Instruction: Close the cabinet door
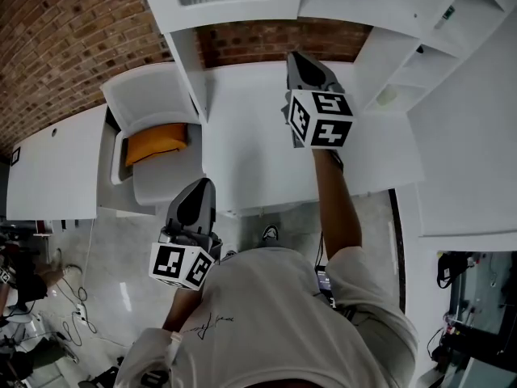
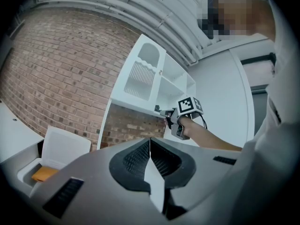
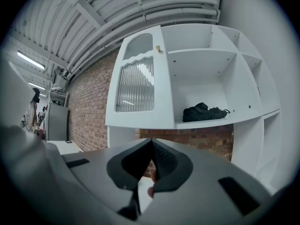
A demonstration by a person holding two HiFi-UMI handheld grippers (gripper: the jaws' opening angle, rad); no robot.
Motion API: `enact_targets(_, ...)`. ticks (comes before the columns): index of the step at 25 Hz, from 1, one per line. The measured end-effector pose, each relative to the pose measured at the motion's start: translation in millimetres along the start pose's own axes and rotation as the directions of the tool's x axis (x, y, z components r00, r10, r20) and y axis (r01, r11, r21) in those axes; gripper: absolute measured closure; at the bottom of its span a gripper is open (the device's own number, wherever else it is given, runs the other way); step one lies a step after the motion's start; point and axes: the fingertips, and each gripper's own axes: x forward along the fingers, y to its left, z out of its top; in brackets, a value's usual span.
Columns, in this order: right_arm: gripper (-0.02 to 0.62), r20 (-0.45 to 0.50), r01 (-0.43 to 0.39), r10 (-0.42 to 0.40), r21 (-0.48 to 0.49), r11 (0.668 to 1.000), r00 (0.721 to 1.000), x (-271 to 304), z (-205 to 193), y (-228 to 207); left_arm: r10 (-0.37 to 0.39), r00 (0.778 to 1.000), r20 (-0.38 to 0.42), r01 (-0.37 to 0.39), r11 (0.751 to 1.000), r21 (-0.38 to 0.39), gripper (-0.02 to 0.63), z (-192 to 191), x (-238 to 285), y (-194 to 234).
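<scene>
one cabinet door (image 3: 136, 86) stands open, swung out to the left of the white cabinet's open front. it has a single ribbed glass panel and one small knob (image 3: 158, 48) near its top right corner. behind where the door would sit are two stacked compartments. the upper one is bare, and the lower one holds one dark bundle (image 3: 204, 112) lying on its shelf.

two grippers are in play. the right gripper (image 3: 151, 142) is raised over the white desk (image 1: 258, 136) and points up at the cabinet. its jaws are pressed together with nothing between them, and it sits apart from the door. the left gripper (image 2: 150, 140) hangs lower, in front of the desk's near edge. its jaws are also together and it holds nothing.

left of the desk sits one white chair (image 1: 153, 95) with one orange cushion (image 1: 156, 142) on its seat. a brick wall (image 1: 56, 47) runs behind the chair and shows again beneath the cabinet.
</scene>
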Motion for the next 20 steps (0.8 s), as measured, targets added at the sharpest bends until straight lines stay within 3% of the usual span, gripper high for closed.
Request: enact_targets(20,0.571,-0.081,-0.039,0.038,-0.007,0.999,0.996,-101.8,-40.6,63.9,-0.024,1.000,-0.014,0.024,1.000,-0.002,0.589,-10.3,-38.5,-3.7)
